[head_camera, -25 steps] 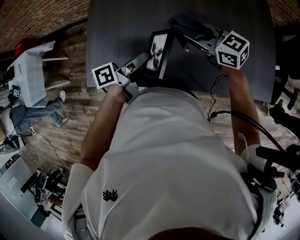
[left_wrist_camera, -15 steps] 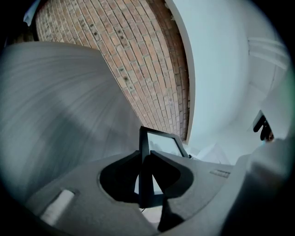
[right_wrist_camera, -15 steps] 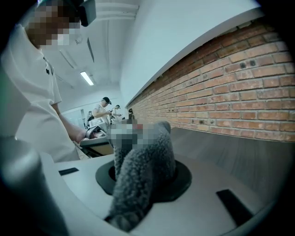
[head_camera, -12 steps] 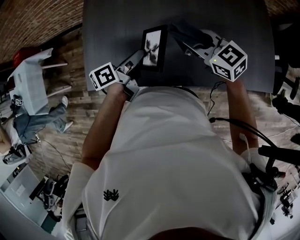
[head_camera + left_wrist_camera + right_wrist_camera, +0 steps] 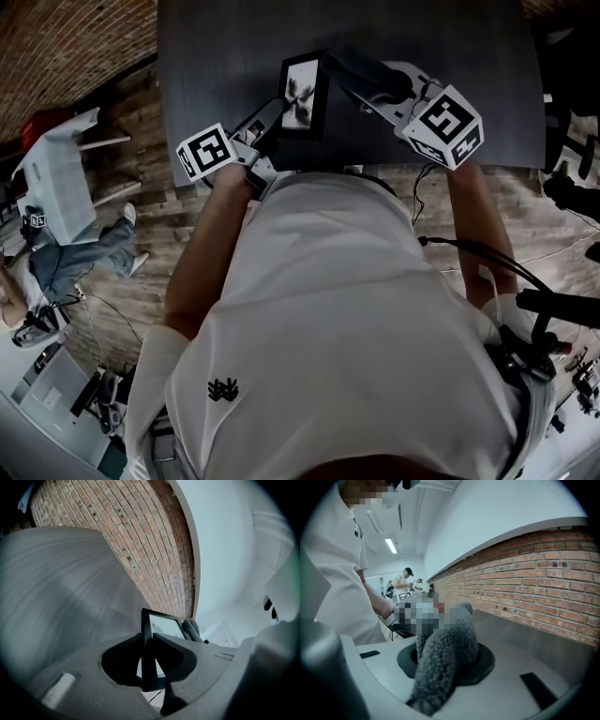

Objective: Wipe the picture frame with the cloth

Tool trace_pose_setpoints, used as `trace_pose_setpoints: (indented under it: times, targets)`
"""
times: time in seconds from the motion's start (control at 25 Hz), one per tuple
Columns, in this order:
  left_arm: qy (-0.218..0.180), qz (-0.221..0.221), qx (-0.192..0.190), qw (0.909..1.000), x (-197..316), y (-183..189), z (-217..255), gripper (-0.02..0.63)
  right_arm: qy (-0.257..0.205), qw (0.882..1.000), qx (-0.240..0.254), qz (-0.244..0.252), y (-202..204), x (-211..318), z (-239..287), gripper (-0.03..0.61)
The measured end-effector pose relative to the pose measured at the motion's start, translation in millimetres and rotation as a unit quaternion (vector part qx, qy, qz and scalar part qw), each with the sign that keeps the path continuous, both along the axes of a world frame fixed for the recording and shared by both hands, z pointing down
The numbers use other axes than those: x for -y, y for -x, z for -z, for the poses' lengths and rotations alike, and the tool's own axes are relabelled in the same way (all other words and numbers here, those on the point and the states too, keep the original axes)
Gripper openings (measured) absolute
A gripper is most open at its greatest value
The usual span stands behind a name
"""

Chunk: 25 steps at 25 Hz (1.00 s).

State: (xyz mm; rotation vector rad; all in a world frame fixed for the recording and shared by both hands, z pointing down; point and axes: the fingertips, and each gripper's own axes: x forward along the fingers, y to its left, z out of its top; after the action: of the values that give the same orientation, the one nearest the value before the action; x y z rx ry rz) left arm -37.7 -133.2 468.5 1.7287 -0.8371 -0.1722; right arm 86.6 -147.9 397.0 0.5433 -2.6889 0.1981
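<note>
Brick wall [image 5: 525, 588] backs the desk [image 5: 450, 84]; the left hand-held gripper [image 5: 149, 641], tilted slightly down, pinches the picture frame [image 5: 302, 94]; the right hand-held gripper [image 5: 446, 665] clamps the cloth [image 5: 450, 630], woolly only in its own view.

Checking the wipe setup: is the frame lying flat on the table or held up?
Held up: the left gripper clamps the frame by its edge.

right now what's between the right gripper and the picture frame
Only the grey cloth, clamped in the right gripper; the head view shows it right beside the picture frame.
</note>
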Motion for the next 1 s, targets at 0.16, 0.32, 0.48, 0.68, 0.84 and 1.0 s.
trace_pose_setpoints:
  times: [0.16,0.32,0.48,0.68,0.84,1.0]
  targets:
    - [0.006,0.018,-0.011,0.9998,8.7,7.0,-0.4,0.075,0.005,1.0,-0.008,0.021,15.1,-19.2,-6.6,0.091]
    - [-0.001,0.033,0.024,0.9992,9.0,35.8,-5.8,0.074,0.019,0.999,-0.014,0.032,42.7,-46.1,-12.3,0.091]
    - [-0.002,0.04,0.065,0.9971,6.7,44.1,-11.1,0.075,0.028,0.999,-0.021,0.028,47.8,-69.2,-16.7,0.091]
    - [-0.006,0.047,0.085,0.9953,7.8,54.5,-12.8,0.075,0.038,0.999,-0.027,0.023,58.9,-89.5,-22.0,0.091]
    - [-0.007,0.054,0.096,0.9939,7.5,69.3,-13.3,0.075,0.041,0.998,-0.035,0.021,72.7,-101.4,-24.5,0.091]
    - [-0.01,0.06,0.102,0.9929,-0.5,74.9,-14.5,0.075,0.039,0.997,-0.056,0.033,78.2,-124.1,-29.8,0.091]
